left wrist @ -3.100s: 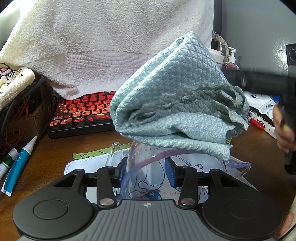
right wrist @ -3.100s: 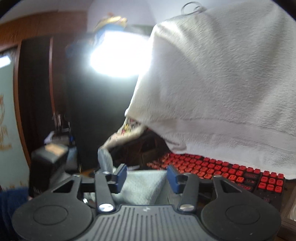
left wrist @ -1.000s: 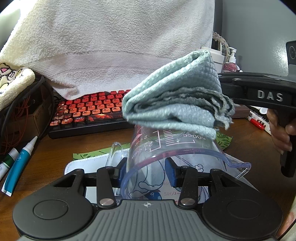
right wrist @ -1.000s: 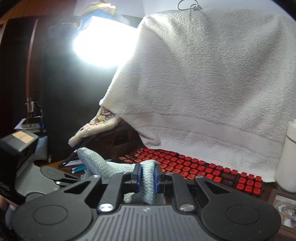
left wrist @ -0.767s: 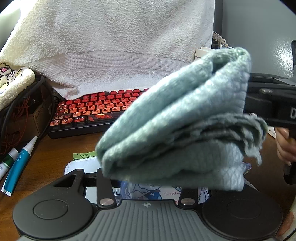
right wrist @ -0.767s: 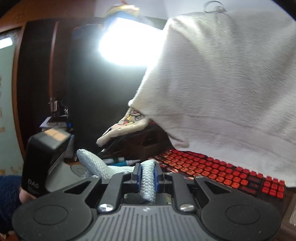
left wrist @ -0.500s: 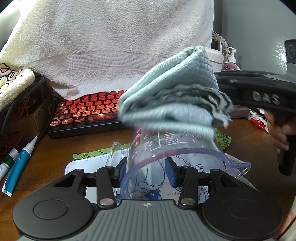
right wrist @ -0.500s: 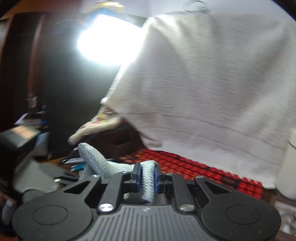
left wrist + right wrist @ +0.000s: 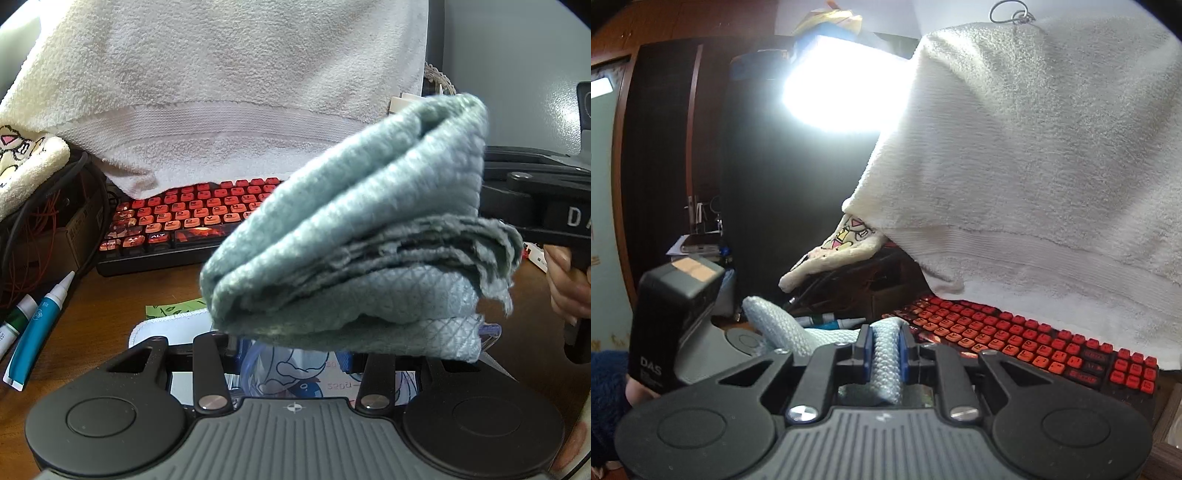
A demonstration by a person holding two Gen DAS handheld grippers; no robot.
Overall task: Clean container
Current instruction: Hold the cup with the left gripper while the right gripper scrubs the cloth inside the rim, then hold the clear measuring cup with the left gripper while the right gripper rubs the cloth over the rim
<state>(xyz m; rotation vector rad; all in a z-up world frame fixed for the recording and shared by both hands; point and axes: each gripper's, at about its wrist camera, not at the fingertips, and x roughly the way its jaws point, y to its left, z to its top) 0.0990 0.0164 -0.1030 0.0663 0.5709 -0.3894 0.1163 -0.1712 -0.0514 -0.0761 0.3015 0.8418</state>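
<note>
A folded grey-blue cloth fills the middle of the left wrist view and hangs over the mouth of a clear plastic measuring cup, hiding most of it. The cup lies on its side between the blue pads of my left gripper, which is shut on its wall. My right gripper is shut on a fold of the cloth. Its black body reaches in from the right, held by a person's hand.
A red-keyed keyboard lies behind on the wooden desk, under a hanging white towel. Two tubes lie at the left. A white mat is under the cup. Cables and a box crowd the far left.
The cloth has swung back and forth over the cup's mouth; half a second ago it sat at the rim, now it is nearer the camera and covers the cup. The left gripper held still.
</note>
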